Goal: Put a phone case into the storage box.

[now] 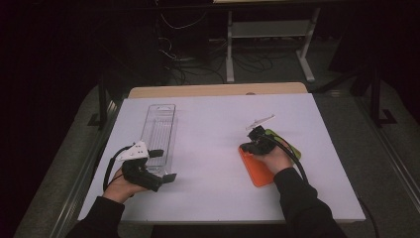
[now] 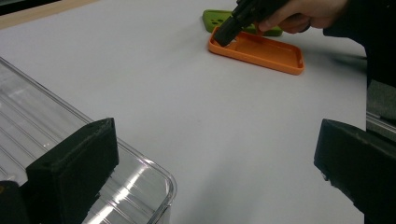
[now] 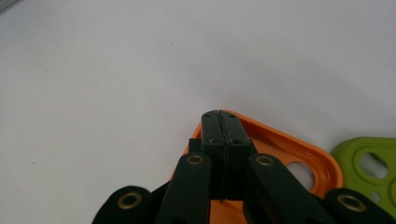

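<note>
Orange silicone, an open-side-up phone case [image 1: 256, 170], lies on the white table [image 1: 208, 148] at about four o'clock from the table's middle. My right gripper [image 3: 225, 122] has its jaws pressed together with nothing between them, tips down at the case's corner rim. A green phone case [image 3: 371, 165] sits just beside it, at three o'clock. My left gripper [image 1: 165, 165] has its jaws wide apart at the near end of the clear plastic tray [image 1: 159, 130], at nine o'clock.
</note>
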